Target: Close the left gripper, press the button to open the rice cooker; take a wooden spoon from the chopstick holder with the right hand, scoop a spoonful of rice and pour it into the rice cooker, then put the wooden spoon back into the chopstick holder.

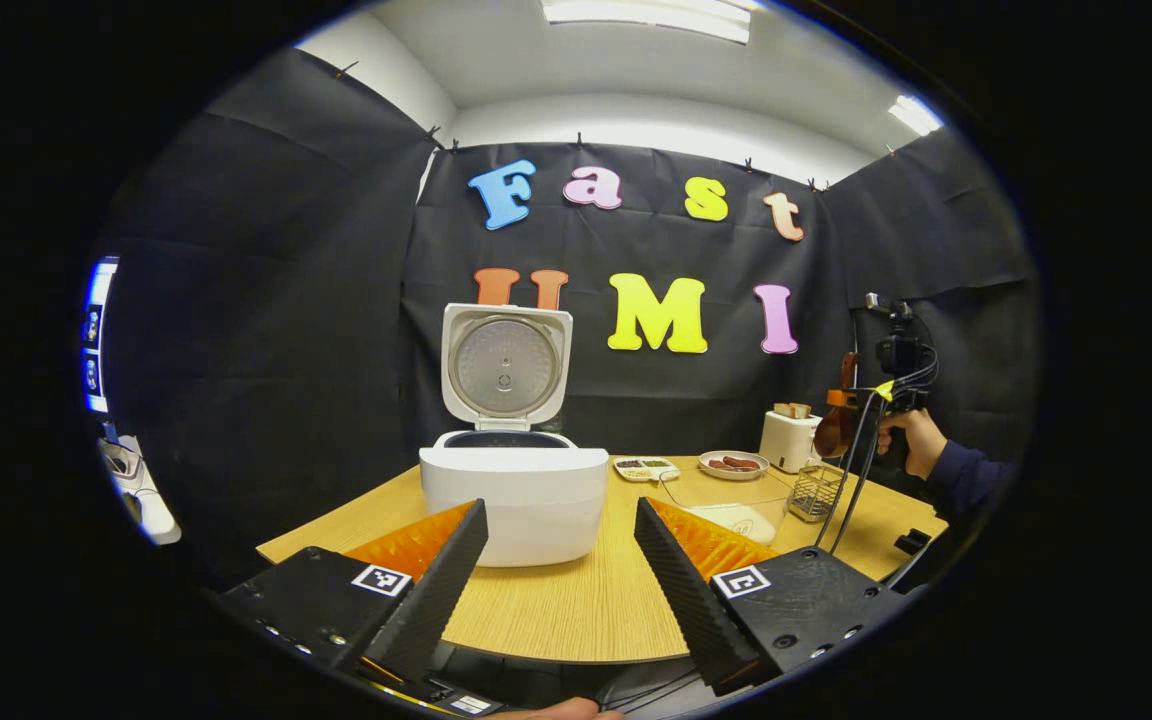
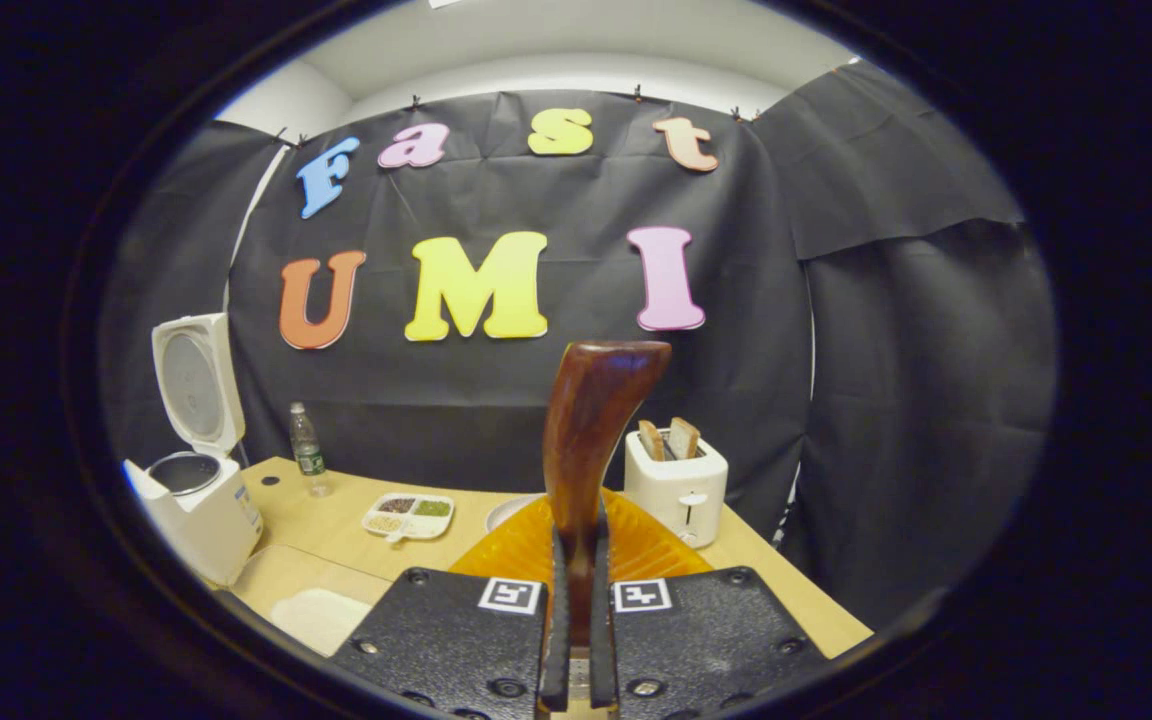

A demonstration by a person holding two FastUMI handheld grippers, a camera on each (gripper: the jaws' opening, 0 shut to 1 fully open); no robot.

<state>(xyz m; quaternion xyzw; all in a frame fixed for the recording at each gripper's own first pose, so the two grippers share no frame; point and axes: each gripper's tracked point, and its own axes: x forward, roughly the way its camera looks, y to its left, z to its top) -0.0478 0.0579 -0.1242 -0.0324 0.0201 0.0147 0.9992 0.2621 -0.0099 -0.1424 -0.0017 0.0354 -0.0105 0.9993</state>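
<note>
Nearest, the right gripper [image 2: 576, 600] gripped the wooden spoon [image 2: 591, 430], lifted clear above the chopstick holder [image 1: 816, 492]. The left gripper [image 1: 561, 570] hung spread apart before the rice cooker [image 1: 514, 490], lid up. Next, probably: dip into the rice [image 2: 321, 612] near-left.

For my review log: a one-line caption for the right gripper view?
Right gripper shut on wooden spoon, held upright; rice cooker open.
</note>
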